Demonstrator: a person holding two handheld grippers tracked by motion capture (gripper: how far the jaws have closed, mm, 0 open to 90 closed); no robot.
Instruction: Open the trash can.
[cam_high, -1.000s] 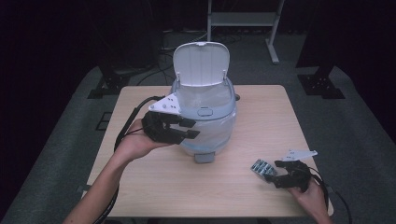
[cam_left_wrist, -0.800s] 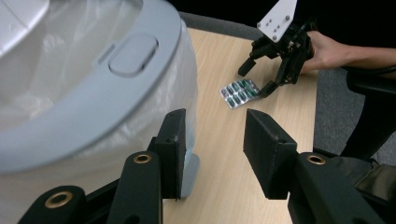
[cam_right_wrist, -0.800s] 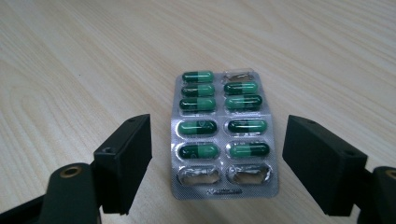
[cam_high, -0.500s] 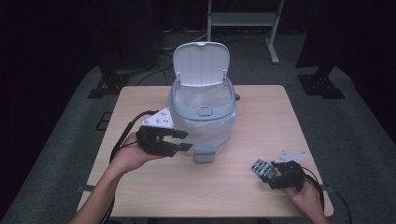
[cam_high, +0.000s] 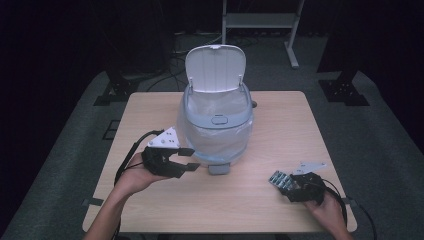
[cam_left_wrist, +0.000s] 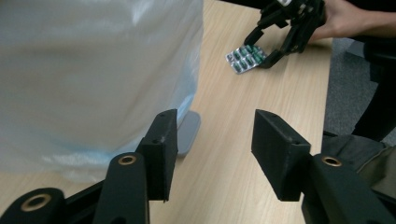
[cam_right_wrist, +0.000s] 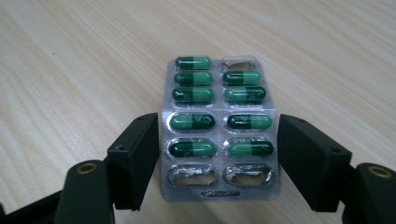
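Your right gripper (cam_right_wrist: 217, 154) sits open around the blister pack (cam_right_wrist: 219, 126), jaws flanking its long sides, pack flat on the desk (cam_high: 250, 205); left gripper (cam_high: 187, 159) is open and empty.

light wooden table (cam_high: 280, 115) on grey carpet (cam_high: 385, 140), dark room — white metal rack (cam_high: 260, 20) behind, black stand bases (cam_high: 345, 92)

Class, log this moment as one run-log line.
left gripper: open, beside bin | right gripper: open, jaws astride blister pack | bin lid: up
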